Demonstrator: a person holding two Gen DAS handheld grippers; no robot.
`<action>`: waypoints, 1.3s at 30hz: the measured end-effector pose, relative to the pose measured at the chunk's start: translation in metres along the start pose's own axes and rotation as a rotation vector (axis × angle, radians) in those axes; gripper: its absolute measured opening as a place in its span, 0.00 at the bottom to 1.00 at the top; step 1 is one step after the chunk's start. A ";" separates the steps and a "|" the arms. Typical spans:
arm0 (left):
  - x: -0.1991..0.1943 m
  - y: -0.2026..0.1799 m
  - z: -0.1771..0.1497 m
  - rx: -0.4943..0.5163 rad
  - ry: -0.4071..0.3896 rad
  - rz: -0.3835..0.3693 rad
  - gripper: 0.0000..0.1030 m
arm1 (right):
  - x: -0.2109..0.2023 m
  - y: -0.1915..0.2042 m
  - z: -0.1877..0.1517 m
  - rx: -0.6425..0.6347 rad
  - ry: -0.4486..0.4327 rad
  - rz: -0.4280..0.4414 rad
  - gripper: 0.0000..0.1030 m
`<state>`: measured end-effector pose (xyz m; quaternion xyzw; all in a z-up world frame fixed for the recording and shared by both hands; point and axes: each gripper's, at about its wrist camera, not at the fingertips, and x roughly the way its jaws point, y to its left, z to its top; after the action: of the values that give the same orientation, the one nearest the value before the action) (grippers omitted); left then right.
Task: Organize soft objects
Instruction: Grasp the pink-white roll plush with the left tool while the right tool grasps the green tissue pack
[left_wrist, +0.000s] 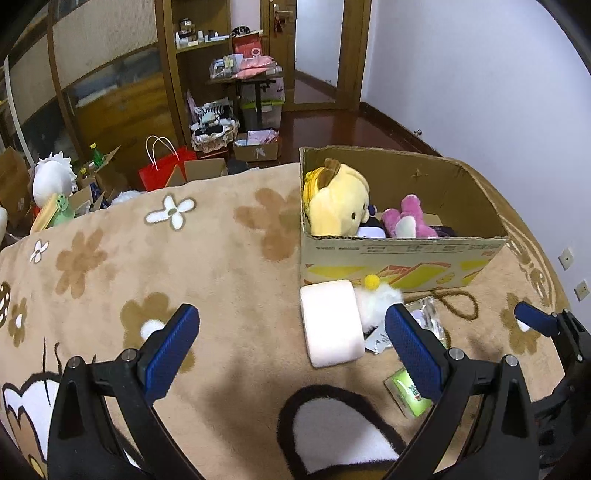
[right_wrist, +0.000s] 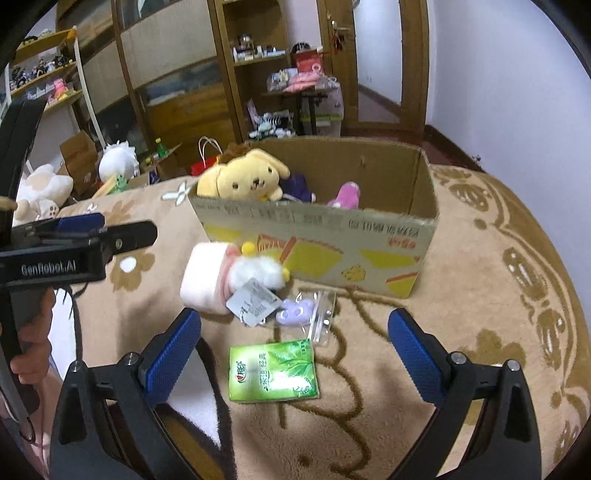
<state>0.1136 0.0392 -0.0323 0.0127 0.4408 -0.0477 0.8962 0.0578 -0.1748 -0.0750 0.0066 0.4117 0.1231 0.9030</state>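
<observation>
- Blue-padded fingers of the right gripper (right_wrist: 293, 345) stand wide apart and empty over a green tissue pack (right_wrist: 272, 371) lying flat on the tan flower-pattern blanket (left_wrist: 155, 236).
- Equally spread and holding nothing, the left gripper (left_wrist: 291, 341) hovers low over the same blanket; a hand (right_wrist: 31, 354) grips its handle at the edge of the right wrist view.
- Just ahead of the left gripper, nearer its right finger, lies a pink-and-white soft toy (left_wrist: 332, 323) with a paper tag (right_wrist: 253, 304), resting just beside the front wall of the cardboard box (left_wrist: 402, 254).
- Inside the box sit a yellow plush dog (right_wrist: 245, 177) and a pink plush (left_wrist: 404, 218), suggesting the sorting is partly done.
- Between toy and tissue pack lie a small purple item (right_wrist: 295, 314) and a clear plastic packet (right_wrist: 325, 317).
- Risks: a closing grip may catch only the loose tag or fluffy trim and let the toy slip; the slick packet could be dragged along; a low lift could snag on the box wall.
</observation>
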 end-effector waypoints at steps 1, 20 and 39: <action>0.003 0.000 0.001 0.002 0.005 -0.001 0.97 | 0.003 0.000 -0.001 0.000 0.008 0.002 1.00; 0.078 -0.014 -0.001 0.041 0.201 -0.045 0.97 | 0.063 0.007 -0.013 0.016 0.165 0.034 1.00; 0.113 -0.013 -0.011 -0.011 0.313 -0.111 0.57 | 0.113 0.029 -0.025 -0.004 0.305 0.021 0.98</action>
<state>0.1726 0.0185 -0.1285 -0.0092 0.5753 -0.0921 0.8127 0.1045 -0.1234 -0.1720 -0.0096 0.5439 0.1329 0.8285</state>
